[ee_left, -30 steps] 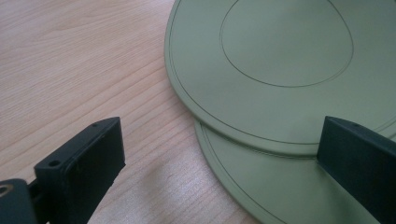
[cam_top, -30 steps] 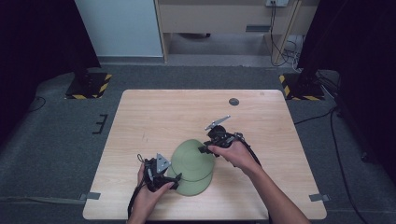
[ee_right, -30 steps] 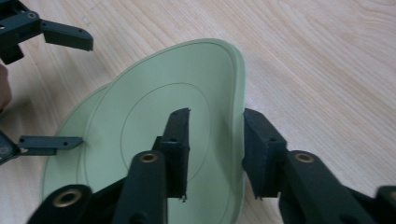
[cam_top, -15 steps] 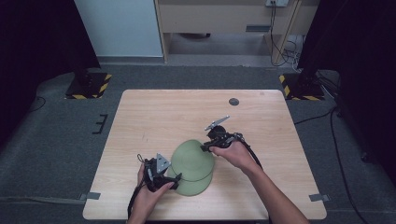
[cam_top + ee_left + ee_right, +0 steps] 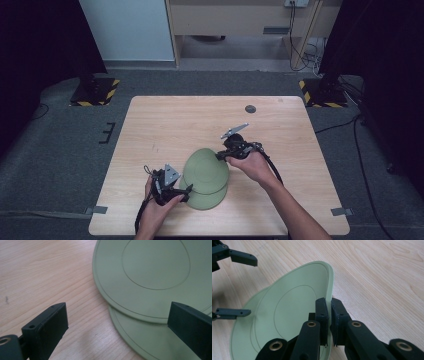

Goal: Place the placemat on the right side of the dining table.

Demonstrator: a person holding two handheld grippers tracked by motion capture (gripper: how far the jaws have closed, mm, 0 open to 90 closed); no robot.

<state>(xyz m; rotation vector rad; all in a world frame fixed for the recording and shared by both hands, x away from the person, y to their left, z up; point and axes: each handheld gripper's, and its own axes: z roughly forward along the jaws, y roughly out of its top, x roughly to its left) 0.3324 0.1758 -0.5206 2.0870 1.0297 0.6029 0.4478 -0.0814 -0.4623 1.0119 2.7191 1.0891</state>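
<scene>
The right gripper [image 5: 329, 315] has just been closing its jaws and now pinches the rim of the upper green plate [image 5: 206, 169] — that edge is raised off the wooden surface [image 5: 165, 125]. This plate overlaps a lower green plate [image 5: 207, 200] lying flat. Beside the lower plate, the left gripper [image 5: 117, 322] stands wide open — its jaws straddle both rims, gripping nothing.

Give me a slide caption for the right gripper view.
Right tongs pinch the rim of the top green plate, tilting it off the plate beneath.
</scene>
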